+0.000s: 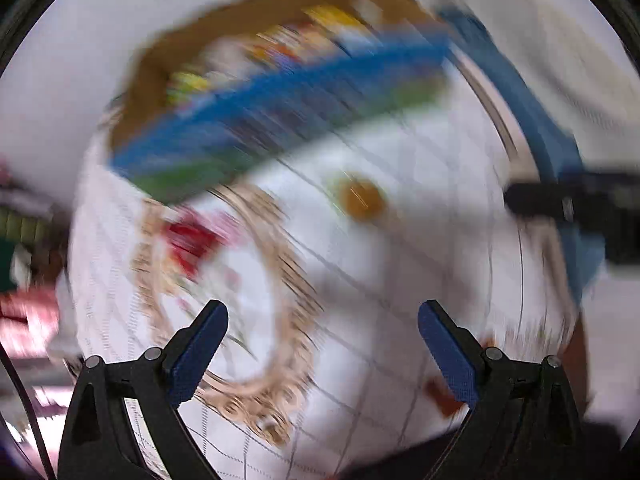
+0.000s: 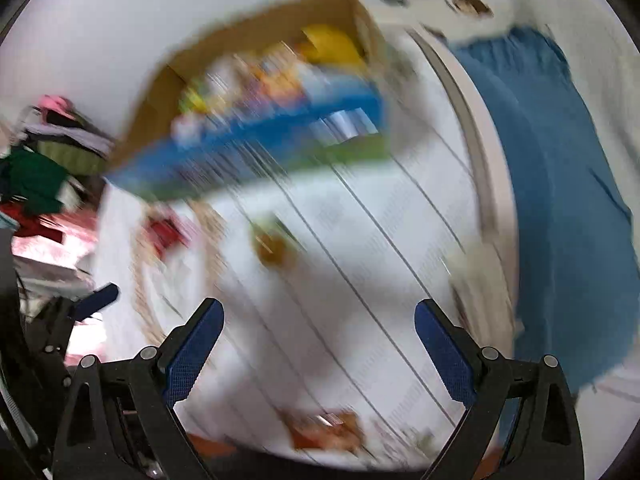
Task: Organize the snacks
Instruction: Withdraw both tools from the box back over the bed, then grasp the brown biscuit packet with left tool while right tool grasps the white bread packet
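Beneath your two claws lies a white checked cloth [image 2: 360, 240]; your left claw [image 1: 322, 354] and right claw [image 2: 318, 352] both gape wide, holding nothing. Beyond them, blurred, a snack-filled carton [image 2: 256, 40] sits behind a blue box [image 2: 248, 152].

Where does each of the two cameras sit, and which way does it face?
Left wrist: on the left gripper, looking down at a white patterned cloth; the right gripper shows at the right edge.
Right wrist: on the right gripper, looking down likewise; the left gripper shows lower left.
Shared: the cardboard box of snacks, a long blue box before it.
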`<state>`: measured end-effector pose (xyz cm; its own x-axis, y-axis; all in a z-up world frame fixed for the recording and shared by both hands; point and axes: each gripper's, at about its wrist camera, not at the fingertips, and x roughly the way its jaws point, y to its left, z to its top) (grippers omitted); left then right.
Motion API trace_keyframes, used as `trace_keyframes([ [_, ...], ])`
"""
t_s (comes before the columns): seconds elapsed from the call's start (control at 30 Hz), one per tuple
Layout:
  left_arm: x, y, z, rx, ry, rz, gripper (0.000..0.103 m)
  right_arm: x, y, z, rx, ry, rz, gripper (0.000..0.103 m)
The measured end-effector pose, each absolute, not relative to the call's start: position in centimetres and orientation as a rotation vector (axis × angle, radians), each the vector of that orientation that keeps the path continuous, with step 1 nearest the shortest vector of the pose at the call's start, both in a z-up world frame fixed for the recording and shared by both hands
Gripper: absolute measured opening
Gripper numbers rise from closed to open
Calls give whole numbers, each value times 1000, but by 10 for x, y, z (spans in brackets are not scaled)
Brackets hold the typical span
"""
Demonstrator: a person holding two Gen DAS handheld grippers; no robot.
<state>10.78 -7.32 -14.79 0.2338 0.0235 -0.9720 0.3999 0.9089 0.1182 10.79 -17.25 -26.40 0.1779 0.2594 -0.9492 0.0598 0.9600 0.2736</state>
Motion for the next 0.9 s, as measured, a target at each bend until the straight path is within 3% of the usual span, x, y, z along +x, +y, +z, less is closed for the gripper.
trace_keyframes([
  [0.07, 87, -92, -175, 446, 1382, -357, 97, 89, -193, -284, 299, 1451, 115, 75],
  [0.47, 7, -192, -272, 810, 1491, -778, 96, 51, -273, -304, 353, 1461, -65, 74],
  [0.57, 15, -198, -280, 813, 1470, -730, 73, 63, -278, -307, 339, 1438, -78, 74],
  [0.63, 30, -193, -276, 751, 1480, -684, 53, 73, -280, -308, 313, 1422, -84, 74],
  [0.9, 120, -116, -259, 333, 1565, -332, 53, 128, -266, -342, 172, 1407, -30, 74],
])
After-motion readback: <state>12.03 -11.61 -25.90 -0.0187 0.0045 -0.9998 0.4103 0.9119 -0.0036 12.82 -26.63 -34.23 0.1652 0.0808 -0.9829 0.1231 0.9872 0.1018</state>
